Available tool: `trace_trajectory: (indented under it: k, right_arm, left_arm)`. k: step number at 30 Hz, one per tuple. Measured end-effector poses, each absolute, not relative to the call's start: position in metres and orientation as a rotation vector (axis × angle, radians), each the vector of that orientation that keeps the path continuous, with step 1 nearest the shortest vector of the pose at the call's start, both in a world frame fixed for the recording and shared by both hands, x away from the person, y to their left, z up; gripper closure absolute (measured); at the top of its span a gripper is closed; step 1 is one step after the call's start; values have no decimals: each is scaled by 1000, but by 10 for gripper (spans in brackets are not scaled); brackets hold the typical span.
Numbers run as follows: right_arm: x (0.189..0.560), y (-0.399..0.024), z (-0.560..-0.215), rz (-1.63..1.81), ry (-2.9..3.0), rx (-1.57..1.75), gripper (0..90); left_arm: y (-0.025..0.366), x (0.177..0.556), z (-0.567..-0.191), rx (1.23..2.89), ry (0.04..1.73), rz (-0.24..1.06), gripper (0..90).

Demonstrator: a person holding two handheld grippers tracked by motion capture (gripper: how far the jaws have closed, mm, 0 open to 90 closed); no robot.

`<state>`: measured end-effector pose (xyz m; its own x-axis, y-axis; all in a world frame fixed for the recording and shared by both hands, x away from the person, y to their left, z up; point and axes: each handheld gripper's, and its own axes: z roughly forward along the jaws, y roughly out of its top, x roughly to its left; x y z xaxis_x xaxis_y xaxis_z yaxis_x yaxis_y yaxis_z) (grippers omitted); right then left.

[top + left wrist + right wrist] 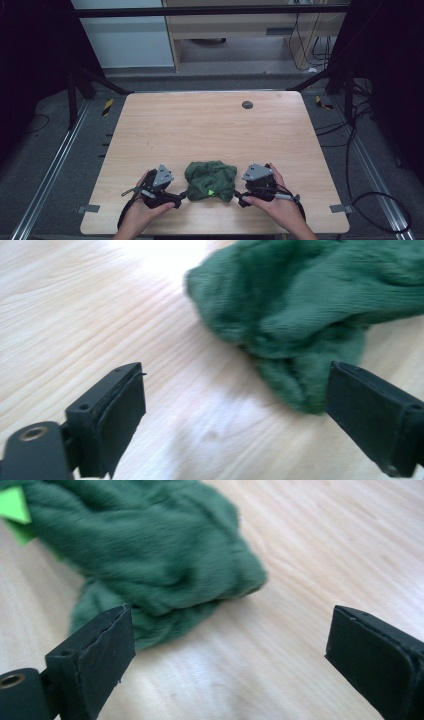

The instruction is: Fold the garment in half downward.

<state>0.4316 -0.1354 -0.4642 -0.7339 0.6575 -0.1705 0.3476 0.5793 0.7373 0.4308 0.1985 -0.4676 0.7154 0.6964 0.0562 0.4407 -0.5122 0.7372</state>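
A crumpled dark green cloth [210,179] lies in a heap near the table's front edge, with a small bright green tag [211,192] on its near side. My left gripper [181,197] sits just left of the heap and my right gripper [239,196] just right of it, each held in a hand and pointing inward. In the left gripper view the jaws [240,410] stand wide apart over bare wood, with the cloth [310,295] ahead and its lower edge by the right jaw. In the right gripper view the open gripper [230,650] frames bare table, and the cloth [150,540] with its tag [14,505] lies ahead by the left jaw.
The light wooden table [200,125] has a dark round grommet [247,104] near its far edge. Black frame legs [95,80] stand at the far corners. Cables [370,200] trail over the grey floor on the right. Small metal brackets [340,208] sit at the front corners.
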Motion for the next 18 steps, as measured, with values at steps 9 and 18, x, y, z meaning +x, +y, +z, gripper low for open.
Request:
trace_trajectory:
  k: [9,18]
  right_arm:
    - [451,-154,-457,1011,2357,869,60]
    - [477,-177,-458,1023,2328,973,105]
  left_arm:
    - [232,456,-468,2158,964,431,50]
    - [250,488,-462,2176,1013,431,50]
